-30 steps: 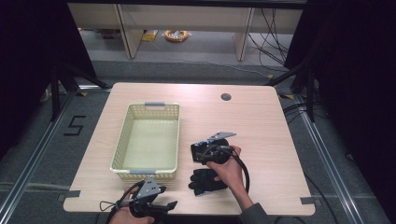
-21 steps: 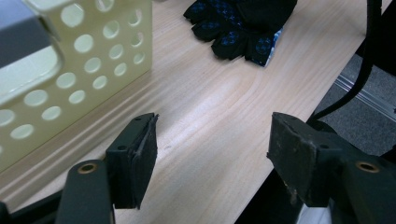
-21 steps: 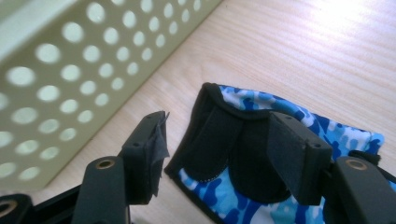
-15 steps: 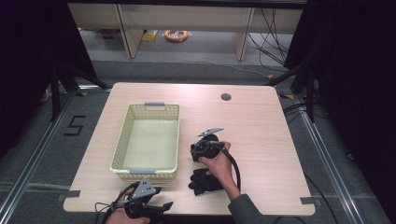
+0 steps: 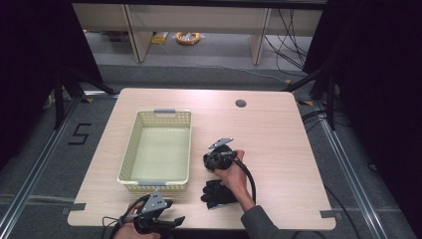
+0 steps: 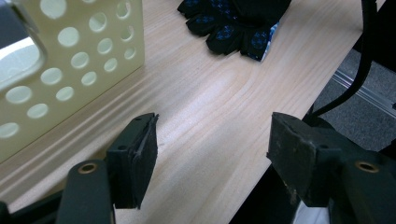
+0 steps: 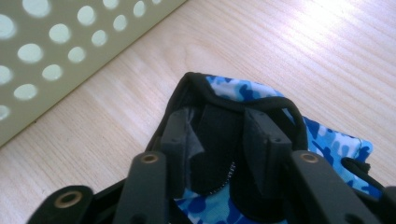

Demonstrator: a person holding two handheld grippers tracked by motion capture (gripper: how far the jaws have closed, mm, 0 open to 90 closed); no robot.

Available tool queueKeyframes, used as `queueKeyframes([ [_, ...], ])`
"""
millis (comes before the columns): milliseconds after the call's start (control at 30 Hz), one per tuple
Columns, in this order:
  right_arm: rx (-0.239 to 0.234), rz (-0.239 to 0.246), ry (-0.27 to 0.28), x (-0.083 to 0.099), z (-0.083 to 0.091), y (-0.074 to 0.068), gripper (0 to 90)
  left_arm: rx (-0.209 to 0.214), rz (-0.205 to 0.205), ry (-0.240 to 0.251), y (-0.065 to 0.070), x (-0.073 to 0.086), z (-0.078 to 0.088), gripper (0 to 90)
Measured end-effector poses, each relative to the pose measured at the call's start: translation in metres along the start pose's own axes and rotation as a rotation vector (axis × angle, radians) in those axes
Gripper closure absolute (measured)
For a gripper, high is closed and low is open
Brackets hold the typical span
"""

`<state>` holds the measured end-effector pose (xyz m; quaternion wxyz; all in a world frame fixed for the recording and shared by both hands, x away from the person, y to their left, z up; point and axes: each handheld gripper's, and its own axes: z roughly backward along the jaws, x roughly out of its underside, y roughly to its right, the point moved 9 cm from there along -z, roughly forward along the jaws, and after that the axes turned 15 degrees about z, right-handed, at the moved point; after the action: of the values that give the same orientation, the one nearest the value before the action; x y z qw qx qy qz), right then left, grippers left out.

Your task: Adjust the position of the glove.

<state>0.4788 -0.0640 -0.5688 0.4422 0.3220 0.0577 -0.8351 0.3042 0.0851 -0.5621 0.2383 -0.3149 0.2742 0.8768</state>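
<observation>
Pale wood table (image 5: 278,129), cream basket (image 5: 158,149) left of centre. Right gripper (image 7: 219,140) just closing, pinching blue camouflage glove (image 7: 327,140) below frame centre. Left gripper (image 6: 212,154) spread wide, empty, bottom edge.

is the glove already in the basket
No, the glove lies on the table to the right of the basket, whose inside holds nothing.
</observation>
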Motion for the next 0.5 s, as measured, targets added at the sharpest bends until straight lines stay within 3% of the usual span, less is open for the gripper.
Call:
queueKeyframes([
  [33,0.0,0.0,0.0,0.0,0.0,0.0,66.0,-0.008,-0.009,-0.003,-0.001,0.0,0.001,32.8],
  [67,0.008,0.037,0.035,-0.001,-0.002,0.004,68.2,-0.006,-0.009,-0.007,-0.002,0.0,0.001,32.9],
  [167,0.002,0.027,0.042,-0.001,-0.001,0.004,70.5,0.004,-0.005,-0.005,-0.001,-0.001,0.002,33.0],
  [233,-0.028,0.056,0.044,0.002,0.005,0.007,72.2,0.003,0.019,0.001,0.0,-0.001,0.001,33.1],
  [267,-0.034,0.054,0.043,0.002,0.006,0.005,72.4,-0.006,0.001,0.003,-0.002,-0.001,0.002,33.1],
  [300,-0.044,0.049,0.025,0.003,0.011,0.004,72.5,0.006,0.002,0.008,-0.001,-0.002,0.001,33.1],
  [367,-0.035,0.055,0.038,0.001,0.023,0.007,72.7,0.003,0.001,0.006,-0.002,-0.002,0.002,33.1],
  [500,-0.037,0.112,0.125,-0.007,0.053,0.011,72.7,0.004,0.011,0.014,-0.001,-0.003,0.001,33.2],
])
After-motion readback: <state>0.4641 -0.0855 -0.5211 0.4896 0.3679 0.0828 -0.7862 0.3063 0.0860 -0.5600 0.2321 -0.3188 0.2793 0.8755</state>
